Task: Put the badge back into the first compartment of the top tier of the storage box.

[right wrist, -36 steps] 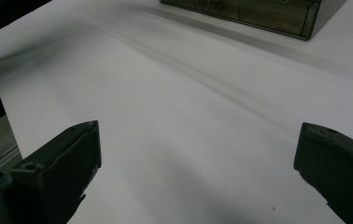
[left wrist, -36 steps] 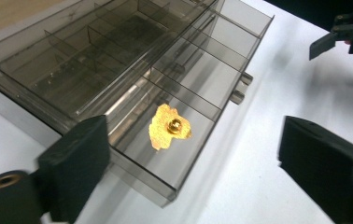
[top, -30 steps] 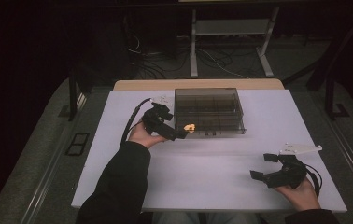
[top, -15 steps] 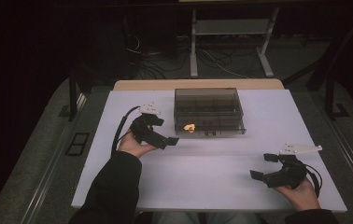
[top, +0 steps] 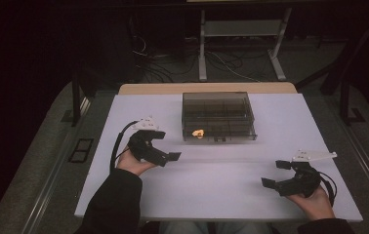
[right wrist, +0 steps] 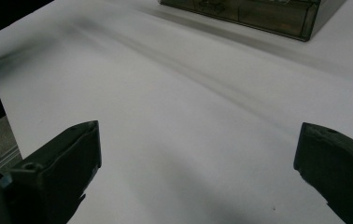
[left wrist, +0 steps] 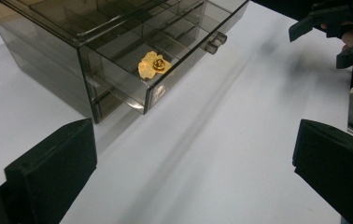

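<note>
A smoky clear drawer box stands at the back middle of the white table. A small gold trinket lies inside its front left compartment, and it also shows through the wall of the box as the gold trinket. My left gripper is open and empty, a short way left of the box's front corner and aimed past it. My right gripper is open and empty near the front right, pointing left. The left gripper view has the right gripper far off at the top right.
A small handle juts from the box's front. The right gripper view has the box's front edge at the top, beyond bare white surface. Dark floor, cables and a metal stand lie past the table's far edge.
My left gripper has drawn back from the box's front left corner, toward the person and to the left. The right gripper has stayed where it was.
</note>
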A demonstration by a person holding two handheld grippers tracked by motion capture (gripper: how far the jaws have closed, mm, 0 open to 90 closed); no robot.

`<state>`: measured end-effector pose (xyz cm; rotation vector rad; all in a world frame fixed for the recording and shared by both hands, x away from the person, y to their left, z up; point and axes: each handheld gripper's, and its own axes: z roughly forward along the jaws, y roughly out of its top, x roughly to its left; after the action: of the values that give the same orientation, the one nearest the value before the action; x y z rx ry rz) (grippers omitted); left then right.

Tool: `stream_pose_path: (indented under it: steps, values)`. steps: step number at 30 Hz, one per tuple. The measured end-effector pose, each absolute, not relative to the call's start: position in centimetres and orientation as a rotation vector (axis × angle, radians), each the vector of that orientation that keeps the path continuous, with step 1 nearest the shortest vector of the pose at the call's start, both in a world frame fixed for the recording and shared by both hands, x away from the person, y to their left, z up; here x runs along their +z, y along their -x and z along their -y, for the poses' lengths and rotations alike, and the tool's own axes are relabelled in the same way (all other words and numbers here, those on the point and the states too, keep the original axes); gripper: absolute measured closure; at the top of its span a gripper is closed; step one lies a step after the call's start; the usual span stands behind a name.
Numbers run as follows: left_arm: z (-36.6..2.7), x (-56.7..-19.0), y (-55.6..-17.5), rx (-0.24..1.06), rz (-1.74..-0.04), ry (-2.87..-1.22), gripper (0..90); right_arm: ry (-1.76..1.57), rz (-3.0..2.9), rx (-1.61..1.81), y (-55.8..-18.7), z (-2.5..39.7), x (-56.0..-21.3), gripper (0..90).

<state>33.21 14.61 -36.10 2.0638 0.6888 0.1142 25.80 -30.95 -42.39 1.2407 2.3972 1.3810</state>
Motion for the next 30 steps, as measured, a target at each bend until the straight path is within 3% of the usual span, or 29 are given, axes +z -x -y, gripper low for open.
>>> stream_pose_path:
  steps: [30]
  values:
    - [-18.1,-40.0,-30.0,0.095,-0.773,-1.987,0.0,-1.24,-2.4,1.376,-25.8,30.8,-42.4,0.2]
